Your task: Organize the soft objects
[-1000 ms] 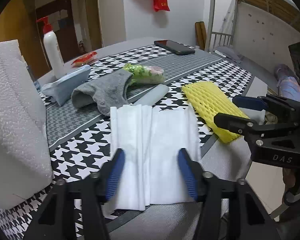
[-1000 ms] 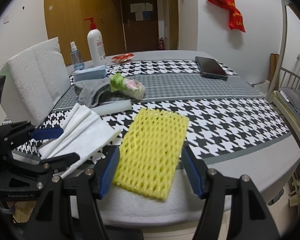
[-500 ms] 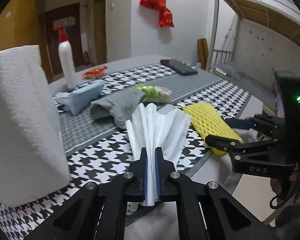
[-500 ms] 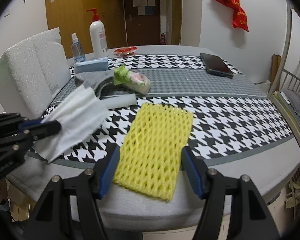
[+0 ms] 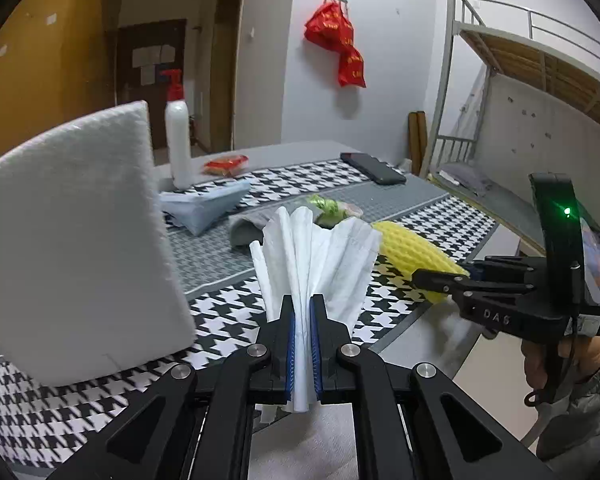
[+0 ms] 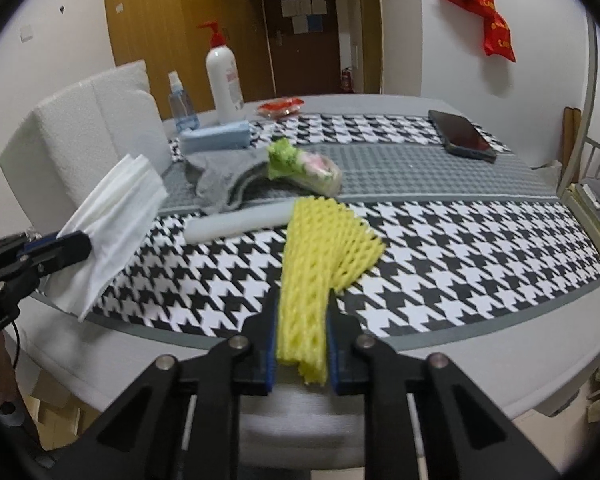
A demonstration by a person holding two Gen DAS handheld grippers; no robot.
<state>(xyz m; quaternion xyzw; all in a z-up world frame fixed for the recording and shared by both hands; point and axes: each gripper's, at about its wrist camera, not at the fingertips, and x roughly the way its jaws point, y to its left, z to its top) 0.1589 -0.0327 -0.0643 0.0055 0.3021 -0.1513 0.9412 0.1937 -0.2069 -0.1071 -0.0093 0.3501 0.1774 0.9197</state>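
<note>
Left wrist view
- left hand-held gripper [image 5: 303,344]: clamped tight on the white tissue [image 5: 316,256]. The sheet is bunched between the blue pads and fans out above them, lifted off the surface [image 5: 432,324].
- foam block [image 5: 72,240]: big, white, stood upright at the left on the houndstooth cloth [image 5: 228,308].
- yellow foam net [image 5: 410,248]: seen to the right of the tissue, near the surface's edge, with the right hand-held gripper [image 5: 424,278] at its near end.
- further back: a grey sock [image 5: 246,228] is half hidden behind the tissue. A green-wrapped packet [image 5: 326,206] lies beside it, a pale blue pack [image 5: 204,206] to its left, and a white pump bottle [image 5: 178,140] behind that. A black phone [image 5: 374,168] is laid flat well apart on the right.

Right wrist view
- right hand-held gripper [image 6: 302,354]: jaws are closing, and the yellow foam net [image 6: 312,264] is already squeezed between the blue pads. Its near end is pinched narrow; the far end is spread over the cloth [image 6: 460,256].
- left hand-held gripper [image 6: 66,246]: seen at the left edge with the white tissue [image 6: 108,220] held up in it, in front of the foam block [image 6: 88,136].
- white foam tube [image 6: 236,224]: laid just behind the net, apparently touching its far end.
- grey sock [image 6: 220,178] and green-wrapped packet [image 6: 304,168]: side by side on the grey strip, apparently touching.
- pale blue pack [image 6: 216,136], small spray bottle [image 6: 180,102], pump bottle [image 6: 222,76]: clustered at the back left.
- phone [image 6: 462,134]: back right, on its own.
</note>
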